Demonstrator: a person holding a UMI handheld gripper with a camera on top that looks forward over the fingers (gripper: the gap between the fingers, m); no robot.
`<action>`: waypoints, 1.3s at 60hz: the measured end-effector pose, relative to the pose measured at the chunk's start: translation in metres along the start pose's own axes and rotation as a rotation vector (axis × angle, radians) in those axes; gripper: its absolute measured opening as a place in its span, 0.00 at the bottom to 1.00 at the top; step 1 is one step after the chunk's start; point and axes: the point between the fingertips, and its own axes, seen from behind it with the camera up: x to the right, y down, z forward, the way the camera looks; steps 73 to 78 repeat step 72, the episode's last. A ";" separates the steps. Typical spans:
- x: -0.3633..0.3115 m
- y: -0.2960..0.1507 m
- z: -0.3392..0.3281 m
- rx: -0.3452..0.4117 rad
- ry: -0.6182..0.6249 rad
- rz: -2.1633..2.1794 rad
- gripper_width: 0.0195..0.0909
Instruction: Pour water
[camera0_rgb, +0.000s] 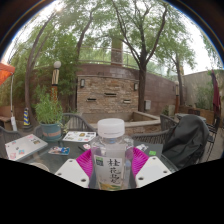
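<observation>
A clear plastic water bottle with a white cap and a white label with dark characters stands upright between my gripper's fingers. The pink pads press against both sides of the bottle. The bottle's base is hidden below. No cup or glass shows in this view.
A dark outdoor table lies beyond the bottle, with papers and a magazine on it. A potted plant stands at the left. A dark chair is at the right. A brick wall and trees stand behind.
</observation>
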 end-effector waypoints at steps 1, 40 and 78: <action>0.003 0.006 0.001 -0.006 0.004 0.001 0.39; 0.006 0.034 -0.062 -0.199 0.053 0.100 0.90; -0.097 -0.055 -0.356 -0.351 0.158 0.137 0.89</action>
